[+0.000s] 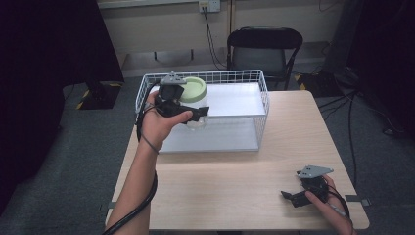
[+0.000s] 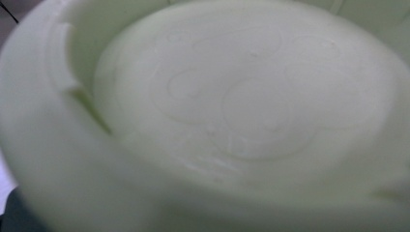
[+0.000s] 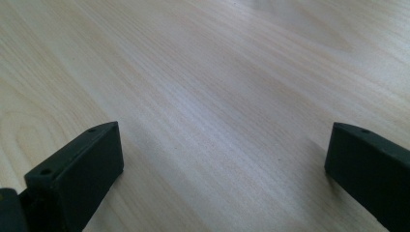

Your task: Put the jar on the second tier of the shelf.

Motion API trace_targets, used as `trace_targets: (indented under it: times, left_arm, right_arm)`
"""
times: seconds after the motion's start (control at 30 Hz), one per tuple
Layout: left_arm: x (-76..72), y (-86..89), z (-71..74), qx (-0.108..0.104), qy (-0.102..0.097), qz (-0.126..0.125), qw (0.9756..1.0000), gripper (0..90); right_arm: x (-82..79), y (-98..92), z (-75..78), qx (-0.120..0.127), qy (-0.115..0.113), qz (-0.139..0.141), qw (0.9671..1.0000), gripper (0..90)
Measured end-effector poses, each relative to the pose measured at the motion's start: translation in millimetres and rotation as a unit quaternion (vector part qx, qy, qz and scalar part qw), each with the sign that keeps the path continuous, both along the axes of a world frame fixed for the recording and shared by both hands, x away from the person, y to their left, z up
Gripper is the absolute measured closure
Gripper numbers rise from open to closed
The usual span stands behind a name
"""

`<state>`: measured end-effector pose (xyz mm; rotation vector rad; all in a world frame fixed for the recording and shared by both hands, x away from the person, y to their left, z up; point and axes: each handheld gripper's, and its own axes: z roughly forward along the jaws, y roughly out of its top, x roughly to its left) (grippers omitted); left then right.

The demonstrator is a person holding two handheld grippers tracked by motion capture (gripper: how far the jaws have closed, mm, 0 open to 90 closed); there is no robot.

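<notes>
High view: above the near edge, facing forward and down over the table. Left gripper view: pressed close to a green lid. Right gripper view: low over the same table.

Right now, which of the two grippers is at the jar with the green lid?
The left gripper, up at the wire basket, is at the green-lidded jar. The right gripper sits low over the bare wooden table, jaws apart and empty.

pale green lid on clear jar, white wire basket, light wood table, blk grippers
</notes>
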<state>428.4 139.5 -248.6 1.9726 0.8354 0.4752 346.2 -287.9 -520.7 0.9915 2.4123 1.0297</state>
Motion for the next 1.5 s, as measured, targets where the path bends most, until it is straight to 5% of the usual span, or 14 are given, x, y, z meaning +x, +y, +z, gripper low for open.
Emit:
trace_targets:
  times: [0.37, 1.5]
  left_arm:
    - [16.3, -1.1, 13.3, 0.003, -0.005, 0.011, 0.9999, 11.3]
    - [77.3, -26.4, -4.9, 0.012, -0.007, 0.055, 0.9984, 11.3]
  right_arm:
    - [0.0, 0.0, 0.0, 0.0, 0.0, 0.0, 1.0, 0.0]
    - [0.0, -0.1, 0.1, 0.0, 0.0, 0.0, 1.0, 0.0]
